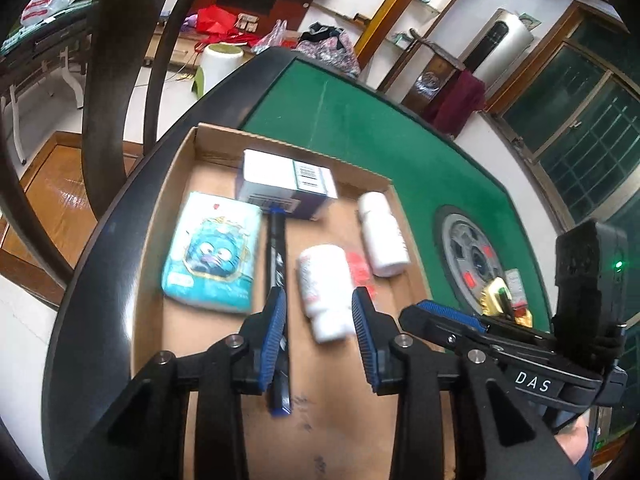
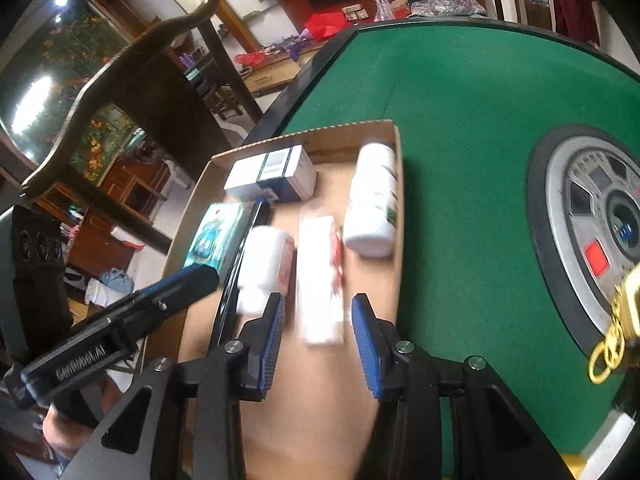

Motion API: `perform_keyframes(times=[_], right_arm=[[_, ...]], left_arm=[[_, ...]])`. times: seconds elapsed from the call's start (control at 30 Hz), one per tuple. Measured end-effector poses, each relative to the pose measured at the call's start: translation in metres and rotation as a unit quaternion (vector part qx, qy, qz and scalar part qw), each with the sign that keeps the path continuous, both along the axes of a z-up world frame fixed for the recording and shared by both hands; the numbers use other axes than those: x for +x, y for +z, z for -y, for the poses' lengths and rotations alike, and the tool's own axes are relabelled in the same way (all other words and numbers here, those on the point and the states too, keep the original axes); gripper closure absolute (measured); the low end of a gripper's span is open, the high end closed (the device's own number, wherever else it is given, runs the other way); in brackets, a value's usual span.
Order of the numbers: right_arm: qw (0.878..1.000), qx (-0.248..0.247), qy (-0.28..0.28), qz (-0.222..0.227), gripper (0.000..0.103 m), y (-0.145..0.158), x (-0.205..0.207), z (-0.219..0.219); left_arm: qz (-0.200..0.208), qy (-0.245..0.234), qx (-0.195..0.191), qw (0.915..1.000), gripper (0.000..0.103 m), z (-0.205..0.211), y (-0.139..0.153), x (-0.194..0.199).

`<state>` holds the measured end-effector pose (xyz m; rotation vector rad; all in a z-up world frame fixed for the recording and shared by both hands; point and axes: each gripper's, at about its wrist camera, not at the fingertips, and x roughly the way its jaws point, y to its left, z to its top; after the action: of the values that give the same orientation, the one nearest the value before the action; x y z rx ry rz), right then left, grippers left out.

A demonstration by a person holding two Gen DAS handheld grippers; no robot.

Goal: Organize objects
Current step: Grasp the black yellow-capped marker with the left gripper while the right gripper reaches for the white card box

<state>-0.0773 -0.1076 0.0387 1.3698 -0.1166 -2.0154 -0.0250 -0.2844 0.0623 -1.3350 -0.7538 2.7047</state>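
Cardboard tray (image 1: 168,216) holds two white bottles (image 1: 324,292), one pen (image 1: 277,256).

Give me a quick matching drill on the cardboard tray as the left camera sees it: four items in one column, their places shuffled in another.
Items:
1. tissue pack
2. pen
3. box
4. big white bottle

Places:
A. at the far end of the tray
B. farthest right
C. farthest left
D. between the tissue pack and the small bottle

Pairs: 1-C, 2-D, 3-A, 4-B
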Motion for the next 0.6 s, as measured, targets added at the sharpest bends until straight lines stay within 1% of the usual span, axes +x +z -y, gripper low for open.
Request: perform_keyframes(times=[0.1, 0.17, 0.2, 0.23, 0.27, 0.3, 0.33, 0.37, 0.4, 0.43, 0.47, 0.53, 0.6], right_arm=[[1.0, -0.026, 0.006, 0.004, 0.06, 0.006, 0.014, -0.031], [0.999, -0.041, 0.0, -0.002, 0.059, 0.012, 0.026, -0.062], [0.999, -0.054, -0.002, -0.005, 0.058, 0.013, 0.027, -0.072], [0.997, -0.074, -0.002, -0.013, 0.057, 0.019, 0.032, -0.09], [0.996, -0.084, -0.005, -0.025, 0.05, 0.024, 0.036, -0.105], [0.996, -0.084, -0.014, -0.04, 0.042, 0.027, 0.038, -0.122], [0.995, -0.079, -0.033, -0.058, 0.039, 0.029, 0.04, -0.144], [0.994, -0.078, -0.046, -0.069, 0.035, 0.03, 0.041, -0.16], [0.993, -0.078, -0.056, -0.076, 0.035, 0.027, 0.04, -0.174], [0.992, -0.08, -0.064, -0.075, 0.035, 0.023, 0.038, -0.189], [0.991, -0.087, -0.074, -0.07, 0.035, 0.018, 0.036, -0.203], [0.988, -0.11, -0.092, -0.052, 0.035, 0.01, 0.031, -0.229], [0.986, -0.126, -0.1, -0.043, 0.035, 0.008, 0.028, -0.245]], left_arm=[[-0.024, -0.007, 0.004, 0.9997, 0.069, -0.018, 0.011, 0.019], [-0.038, -0.017, 0.006, 0.9991, 0.067, -0.032, 0.017, 0.03], [-0.05, -0.029, 0.005, 0.9983, 0.066, -0.046, 0.021, 0.038], [-0.06, -0.04, 0.0, 0.9974, 0.065, -0.058, 0.025, 0.044], [-0.066, -0.05, -0.003, 0.9966, 0.064, -0.067, 0.028, 0.047], [-0.071, -0.065, -0.005, 0.9954, 0.06, -0.079, 0.029, 0.051], [-0.072, -0.086, -0.005, 0.9937, 0.055, -0.096, 0.03, 0.052], [-0.07, -0.109, -0.009, 0.9916, 0.054, -0.113, 0.028, 0.051], [-0.067, -0.123, -0.015, 0.99, 0.053, -0.125, 0.027, 0.05], [-0.059, -0.152, -0.032, 0.986, 0.053, -0.146, 0.023, 0.046], [-0.055, -0.168, -0.046, 0.9832, 0.053, -0.158, 0.02, 0.044], [-0.037, -0.214, -0.085, 0.9724, 0.053, -0.191, 0.01, 0.038], [-0.028, -0.243, -0.102, 0.9641, 0.053, -0.212, 0.001, 0.035]])
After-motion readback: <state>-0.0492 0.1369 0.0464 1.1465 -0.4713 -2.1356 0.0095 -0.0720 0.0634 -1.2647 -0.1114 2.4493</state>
